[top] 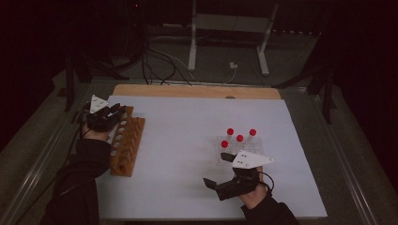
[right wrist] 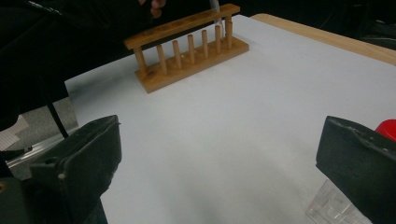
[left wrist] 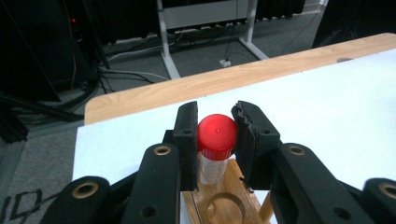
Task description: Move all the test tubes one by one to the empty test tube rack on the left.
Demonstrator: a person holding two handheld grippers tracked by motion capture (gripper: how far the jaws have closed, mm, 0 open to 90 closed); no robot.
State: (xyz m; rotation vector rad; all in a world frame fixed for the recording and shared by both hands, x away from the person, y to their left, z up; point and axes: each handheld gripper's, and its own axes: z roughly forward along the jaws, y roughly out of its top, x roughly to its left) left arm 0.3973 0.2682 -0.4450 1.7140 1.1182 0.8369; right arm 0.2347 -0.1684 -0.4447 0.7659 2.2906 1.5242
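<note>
White tabletop [top: 187, 154] held a wooden rack [top: 127, 140] at nine o'clock, where the left gripper [left wrist: 216, 135] clamped a red-capped tube [left wrist: 215, 147]; the right gripper [right wrist: 219, 163] gaped wide.

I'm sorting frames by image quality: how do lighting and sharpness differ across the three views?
High view: dim, room dark beyond the table, fine detail soft. Left gripper view: brighter, the red-capped tube in the left gripper sharp, near jaw arms blurred. Right gripper view: wooden rack fairly clear, right gripper jaws close and soft.

left claw [left wrist: 215, 140] | clamps red-capped tube [left wrist: 215, 140] | above wooden rack [left wrist: 229, 205]
</note>
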